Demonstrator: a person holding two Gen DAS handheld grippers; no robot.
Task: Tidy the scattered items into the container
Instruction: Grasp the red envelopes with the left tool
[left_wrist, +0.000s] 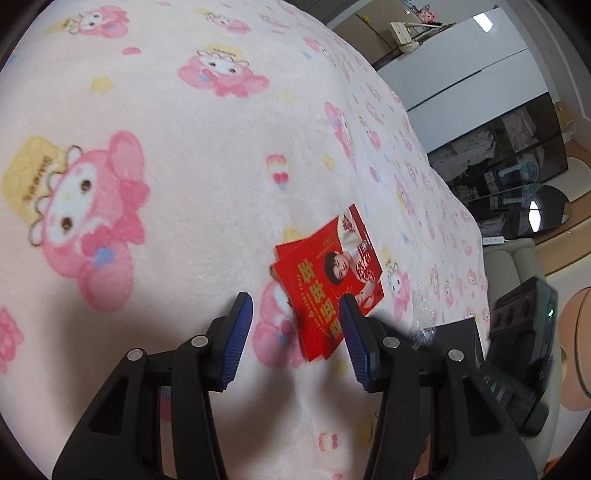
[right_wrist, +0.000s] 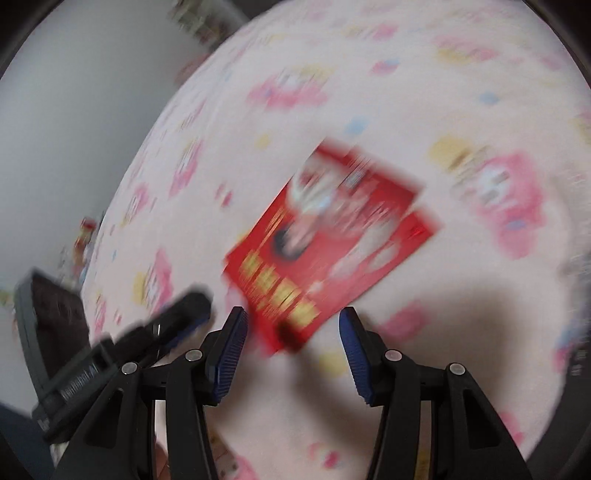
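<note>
A small stack of red printed envelopes with gold characters and a face picture lies flat on the pink cartoon blanket. My left gripper is open and empty, its blue pads just short of the stack's near corner. In the right wrist view, which is blurred by motion, the same red envelopes lie just ahead of my right gripper, which is open and empty. The left gripper shows at the lower left of that view. No container is in view.
The blanket covers a bed whose right edge drops off. Beyond it stand a white cabinet, a dark glass cabinet and a glass table. A crumpled clear plastic wrap lies by the bed edge.
</note>
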